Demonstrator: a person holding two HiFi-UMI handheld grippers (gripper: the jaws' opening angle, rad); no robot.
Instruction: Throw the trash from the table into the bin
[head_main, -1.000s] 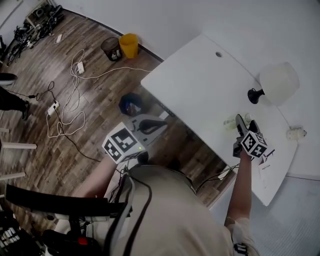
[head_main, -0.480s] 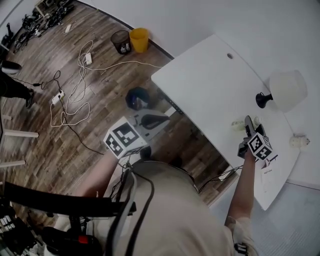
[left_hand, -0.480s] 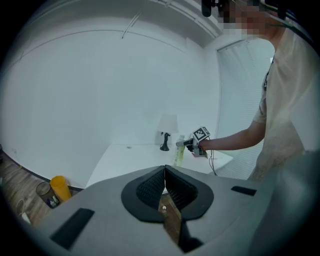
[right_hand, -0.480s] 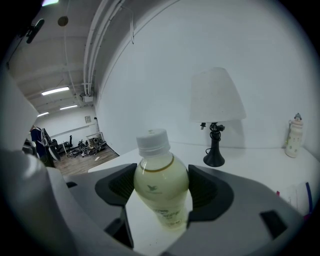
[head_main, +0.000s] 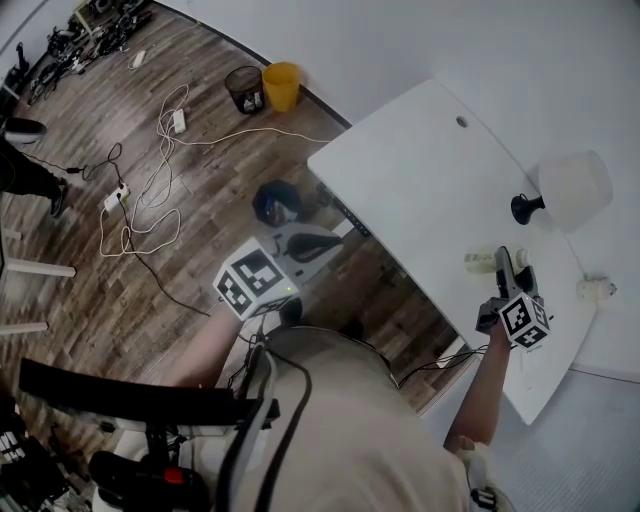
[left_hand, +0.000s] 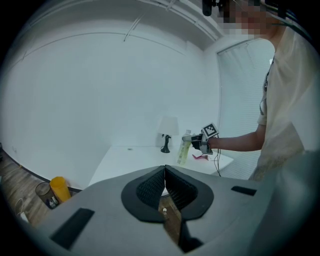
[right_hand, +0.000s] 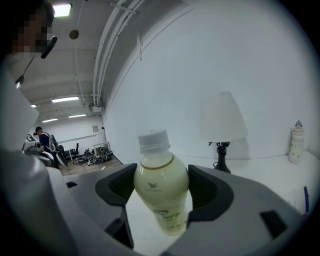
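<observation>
A plastic bottle (right_hand: 161, 185) of pale yellowish drink with a white cap stands upright between the pads of my right gripper (right_hand: 162, 192), which is shut on it. In the head view this bottle (head_main: 480, 261) is over the right part of the white table (head_main: 410, 170), in front of the right gripper (head_main: 503, 262). The left gripper view shows the bottle (left_hand: 183, 148) held a little above the tabletop. My left gripper (head_main: 312, 243) hangs shut and empty over the floor beside the table's near edge; its jaws (left_hand: 165, 175) are pressed together. A dark blue bin (head_main: 277, 202) sits on the floor ahead of it.
A white-shaded lamp (head_main: 572, 187) and a small white bottle (head_main: 592, 290) stand at the table's right end. A yellow bin (head_main: 282, 85) and a black mesh bin (head_main: 245, 88) stand by the wall. Cables (head_main: 150, 190) lie across the wooden floor.
My right gripper has risen a little with the bottle in it. The left gripper stays shut and has shifted only slightly.
</observation>
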